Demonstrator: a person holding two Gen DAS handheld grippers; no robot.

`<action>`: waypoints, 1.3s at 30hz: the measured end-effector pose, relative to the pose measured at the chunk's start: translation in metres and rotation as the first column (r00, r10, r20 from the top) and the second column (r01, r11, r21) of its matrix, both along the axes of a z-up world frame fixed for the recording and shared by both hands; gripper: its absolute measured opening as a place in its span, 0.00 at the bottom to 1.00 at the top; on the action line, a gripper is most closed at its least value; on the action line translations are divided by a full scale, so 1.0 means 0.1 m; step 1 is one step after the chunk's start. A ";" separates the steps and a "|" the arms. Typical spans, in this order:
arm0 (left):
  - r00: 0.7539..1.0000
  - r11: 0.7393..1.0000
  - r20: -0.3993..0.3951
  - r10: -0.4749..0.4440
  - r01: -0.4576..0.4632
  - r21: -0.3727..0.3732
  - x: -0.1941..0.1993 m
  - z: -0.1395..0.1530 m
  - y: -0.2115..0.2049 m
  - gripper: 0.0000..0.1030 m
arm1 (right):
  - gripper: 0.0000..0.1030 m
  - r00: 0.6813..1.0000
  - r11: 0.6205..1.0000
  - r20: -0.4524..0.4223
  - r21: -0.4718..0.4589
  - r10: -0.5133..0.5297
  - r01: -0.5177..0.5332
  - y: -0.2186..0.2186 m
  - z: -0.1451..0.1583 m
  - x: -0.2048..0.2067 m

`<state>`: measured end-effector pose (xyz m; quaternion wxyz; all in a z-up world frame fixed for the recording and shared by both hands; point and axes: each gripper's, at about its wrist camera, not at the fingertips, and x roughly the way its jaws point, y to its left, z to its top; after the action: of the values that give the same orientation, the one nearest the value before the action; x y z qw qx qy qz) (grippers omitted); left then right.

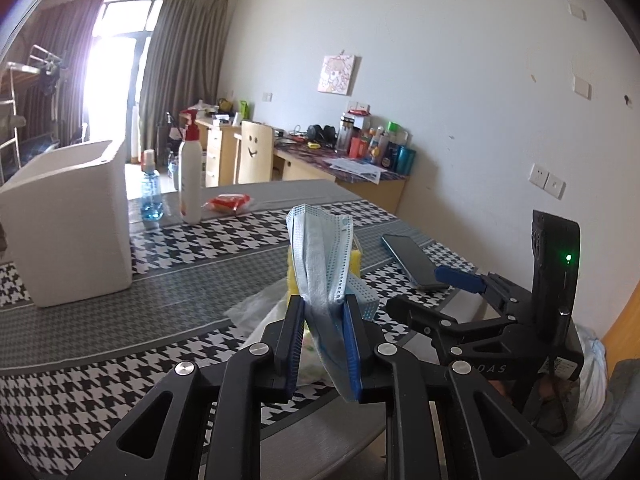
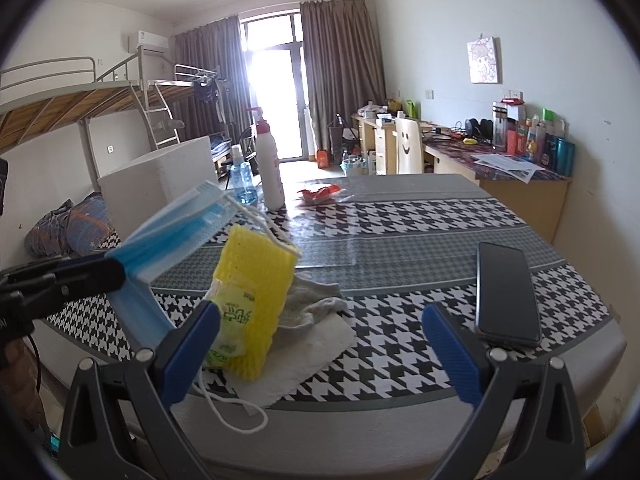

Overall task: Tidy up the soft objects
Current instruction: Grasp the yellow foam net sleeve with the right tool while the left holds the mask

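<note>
My left gripper (image 1: 323, 304) is shut on a folded light-blue face mask (image 1: 320, 256), lifted off the table and sticking up from the pads. In the right wrist view the mask (image 2: 176, 232) hangs at the left in the left gripper (image 2: 118, 271), and a white ear loop (image 2: 236, 412) trails down. Below it lies a pile: a yellow foam net (image 2: 256, 280), a green tissue pack (image 2: 232, 320), a grey cloth (image 2: 316, 304) and a white paper towel (image 2: 312, 356). My right gripper (image 2: 320, 314) is open over the table's near edge, with nothing between its fingers.
A dark phone (image 2: 506, 292) lies at the right of the houndstooth table (image 2: 400, 220). A white foam box (image 1: 68, 220) stands at the left. Behind it stand a white pump bottle (image 1: 190, 176), a blue spray bottle (image 1: 151, 196) and a red packet (image 1: 228, 202).
</note>
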<state>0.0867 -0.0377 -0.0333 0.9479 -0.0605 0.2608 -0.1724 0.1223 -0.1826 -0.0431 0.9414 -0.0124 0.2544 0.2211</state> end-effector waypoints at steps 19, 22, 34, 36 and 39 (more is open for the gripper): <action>0.997 0.997 0.015 0.076 -0.075 -0.027 -0.10 0.05 0.29 0.20 | 0.99 0.996 0.997 -0.049 -0.034 0.072 -0.074 0.24 -0.13 -0.03; 0.998 0.998 0.024 0.059 -0.059 -0.020 -0.13 0.04 0.24 0.20 | 0.99 0.995 0.995 -0.041 -0.045 0.090 -0.092 0.31 -0.12 -0.01; 0.999 0.999 0.024 0.033 -0.033 -0.010 -0.24 0.04 0.25 0.20 | 0.99 0.987 0.986 -0.029 -0.033 0.161 -0.162 0.47 -0.06 0.20; 0.999 1.000 0.029 0.025 -0.025 -0.002 -0.26 0.06 0.26 0.20 | 0.97 0.985 0.985 -0.031 -0.027 0.169 -0.169 0.49 -0.07 0.22; 0.999 1.000 0.025 0.023 -0.023 0.000 -0.28 0.06 0.27 0.20 | 0.94 0.982 0.983 -0.044 -0.012 0.185 -0.185 0.50 -0.09 0.28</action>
<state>0.0587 -0.0104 -0.0271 0.9530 -0.0611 0.2483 -0.1623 0.1502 -0.1321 -0.0516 0.9111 -0.0390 0.2739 0.3057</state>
